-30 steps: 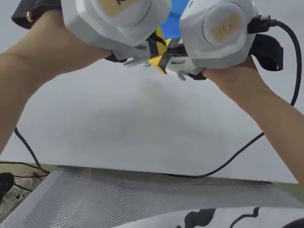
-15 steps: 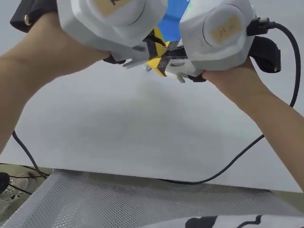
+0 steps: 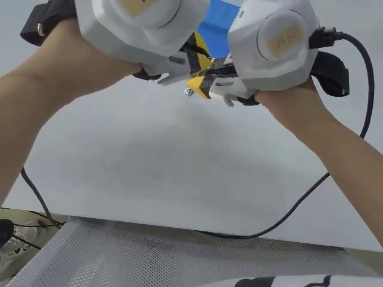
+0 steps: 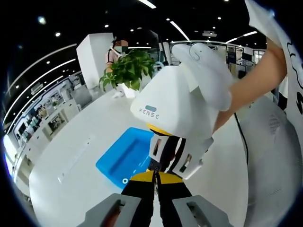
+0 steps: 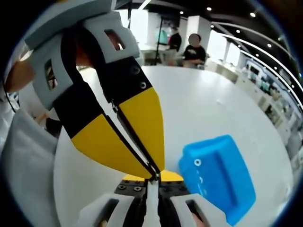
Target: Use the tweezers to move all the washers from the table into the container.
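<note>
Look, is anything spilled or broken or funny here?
Nothing looks spilled or broken. The blue container sits flat on the white table. The one funny bit: the left gripper and right gripper meet nose to nose, tips together.

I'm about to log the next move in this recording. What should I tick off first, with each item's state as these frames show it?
1. Tweezers held: cannot tell. A thin pale strip sits between the right gripper's jaws, but its shape is unclear.
2. Grippers apart: not ok. The left gripper, jaws closed, meets the right one tip to tip.
3. Container ready: ok. The blue container stands open on the table.
4. Washer to pick: cannot tell. A small pale ring shows at the container's edge, and I can't tell whether it is a washer.
5. Cable clear: ok. The black cable trails toward the near table edge, away from the container.
</note>
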### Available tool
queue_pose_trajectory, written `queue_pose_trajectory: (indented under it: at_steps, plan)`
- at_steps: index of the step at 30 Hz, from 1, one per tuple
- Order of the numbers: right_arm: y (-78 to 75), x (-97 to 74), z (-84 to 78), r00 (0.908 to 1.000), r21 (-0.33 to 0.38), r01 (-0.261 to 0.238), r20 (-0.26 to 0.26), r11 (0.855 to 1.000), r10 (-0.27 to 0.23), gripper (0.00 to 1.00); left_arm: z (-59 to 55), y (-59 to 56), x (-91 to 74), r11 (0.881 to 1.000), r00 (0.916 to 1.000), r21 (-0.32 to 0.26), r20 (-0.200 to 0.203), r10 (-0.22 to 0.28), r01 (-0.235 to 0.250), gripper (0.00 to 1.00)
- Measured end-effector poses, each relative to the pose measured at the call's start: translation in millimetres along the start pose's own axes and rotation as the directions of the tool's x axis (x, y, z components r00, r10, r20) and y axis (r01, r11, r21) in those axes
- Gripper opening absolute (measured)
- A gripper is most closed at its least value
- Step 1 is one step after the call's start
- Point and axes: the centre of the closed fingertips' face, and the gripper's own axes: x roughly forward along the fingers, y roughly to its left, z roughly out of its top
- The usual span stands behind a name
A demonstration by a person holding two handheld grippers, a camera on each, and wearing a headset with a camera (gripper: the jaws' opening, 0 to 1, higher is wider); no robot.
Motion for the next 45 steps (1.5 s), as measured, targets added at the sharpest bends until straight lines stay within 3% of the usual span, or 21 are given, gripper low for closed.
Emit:
queue_pose_trajectory:
  at_steps: [2,7,11,12,16,19,23,26,30,35,41,45]
  plan:
    - [-0.8,-1.3,0.8,1.0,0.001,0.008,0.001,1.0,-0.008,0.03,1.4,-0.1,-1.6,1.0,0.9999,-0.001,0.003,0.012,-0.012,0.0]
    - [-2.7,-10.6,8.9,0.9992,0.016,0.022,0.033,1.0,-0.022,0.03,10.4,4.4,-9.6,0.997,0.9959,-0.026,0.058,0.07,-0.069,0.0]
    - [-1.8,-18.0,14.3,0.9985,0.019,0.026,0.048,0.999,-0.027,0.03,20.3,3.3,-14.9,0.99,0.9909,-0.12,0.099,0.091,-0.079,0.0]
    - [-2.0,-21.2,14.7,0.9983,0.02,0.03,0.049,0.999,-0.031,0.03,22.1,5.4,-17.1,0.983,0.9877,-0.157,0.109,0.112,-0.094,0.0]
    - [-0.9,-32.0,16.3,0.9978,0.021,0.043,0.049,0.999,-0.044,0.03,30.6,4.3,-28.2,0.972,0.9796,-0.222,0.161,0.121,-0.084,0.11]
    - [1.1,-38.5,19.0,0.9966,0.026,0.052,0.062,0.998,-0.054,0.03,32.2,3.6,-35.2,0.964,0.9771,-0.256,0.172,0.125,-0.079,0.18]
    - [-0.4,-53.3,24.2,0.9948,0.023,0.076,0.065,0.997,-0.078,0.03,28.7,1.7,-44.0,0.952,0.9761,-0.291,0.162,0.145,-0.093,0.36]
    - [-6.5,-63.9,27.5,0.9925,0.024,0.1,0.068,0.995,-0.102,0.03,26.0,-2.1,-52.3,0.949,0.9757,-0.299,0.16,0.15,-0.097,0.36]
    - [-18.1,-75.4,29.3,0.9884,0.045,0.132,0.07,0.99,-0.134,0.03,24.4,-8.7,-65.5,0.927,0.9718,-0.363,0.167,0.167,-0.097,0.49]
    - [-44.3,-86.4,25.6,0.9806,0.128,0.178,0.059,0.976,-0.187,0.03,18.1,-11.2,-81.2,0.91,0.9652,-0.385,0.142,0.22,-0.151,0.56]
    - [-61.8,-89.1,23.9,0.9748,0.16,0.21,0.04,0.964,-0.219,0.03,7.9,-12.3,-96.7,0.889,0.9583,-0.405,0.094,0.27,-0.211,0.76]
    - [-71.7,-78.6,13.3,0.9756,0.162,0.217,-0.001,0.963,-0.22,0.03,-0.3,-14.4,-106.1,0.875,0.9547,-0.422,0.064,0.291,-0.238,0.85]
